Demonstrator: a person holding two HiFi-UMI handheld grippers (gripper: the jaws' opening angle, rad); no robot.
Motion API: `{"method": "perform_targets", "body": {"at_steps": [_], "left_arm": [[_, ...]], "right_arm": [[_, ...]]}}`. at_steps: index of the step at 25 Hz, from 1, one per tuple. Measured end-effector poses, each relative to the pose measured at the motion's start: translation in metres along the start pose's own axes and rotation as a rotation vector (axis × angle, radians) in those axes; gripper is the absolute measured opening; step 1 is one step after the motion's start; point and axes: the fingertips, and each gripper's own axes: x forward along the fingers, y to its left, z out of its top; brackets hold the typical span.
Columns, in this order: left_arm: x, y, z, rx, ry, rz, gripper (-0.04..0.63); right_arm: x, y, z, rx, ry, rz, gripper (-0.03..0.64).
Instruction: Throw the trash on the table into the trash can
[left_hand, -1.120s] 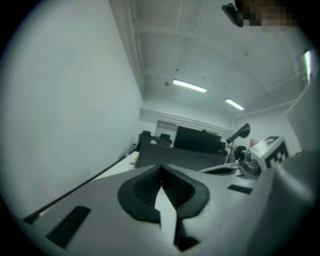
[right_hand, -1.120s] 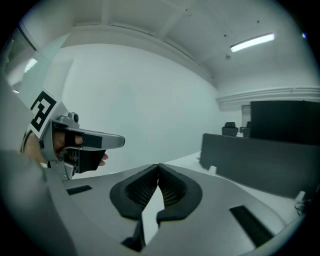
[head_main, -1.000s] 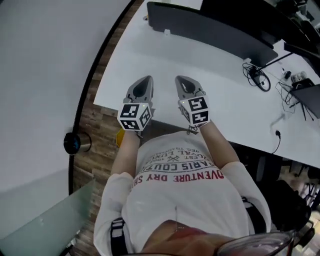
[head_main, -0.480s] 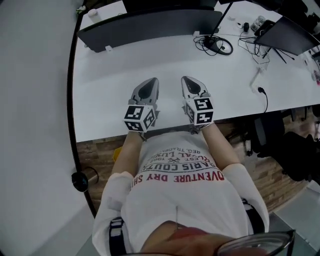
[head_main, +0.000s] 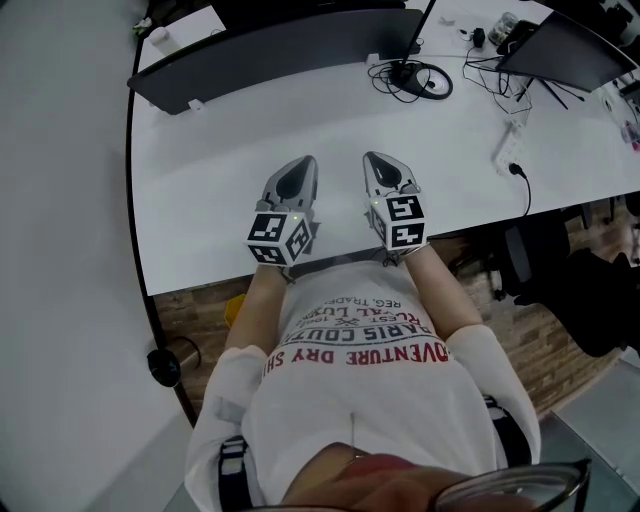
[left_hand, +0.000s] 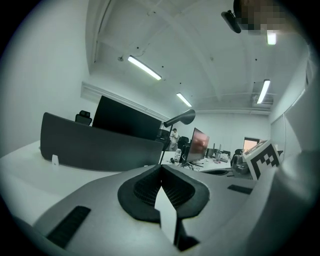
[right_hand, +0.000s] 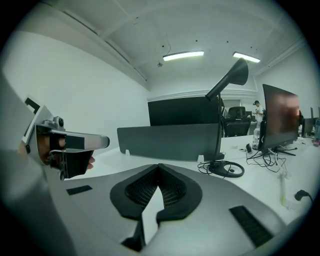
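In the head view, a long white table (head_main: 250, 130) runs across the frame. A dark grey divider panel (head_main: 270, 50) stands along its far edge. A coiled black cable (head_main: 420, 78) and a white power strip (head_main: 505, 150) lie to the right. Brown wood-pattern floor (head_main: 200, 310) shows below the near edge. The left gripper (head_main: 298, 168) and the right gripper (head_main: 382, 165) are side by side over that edge, both pointing toward the panel. Small items (head_main: 505, 25) sit at the far right end. Whether any is trash cannot be told, so no long axis or heading can be read.

The left gripper view shows what the head view does not: a white ceiling with strip lights (left_hand: 144, 67) and a distant reddish monitor screen (left_hand: 200, 145). Its jaws are pressed together with nothing between them.

The right gripper view adds a tall black desk lamp (right_hand: 227, 100) rising from the cable coil. Its jaws are likewise clenched and empty.
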Motion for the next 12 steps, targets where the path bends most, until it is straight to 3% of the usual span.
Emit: {"method": "perform_targets", "body": {"at_steps": [12], "left_arm": [[0.009,0.009,-0.008,-0.017,0.006,0.103,0.023]], "right_arm": [[0.018,-0.009,-0.003,-0.013,0.0,0.054,0.025]]}}
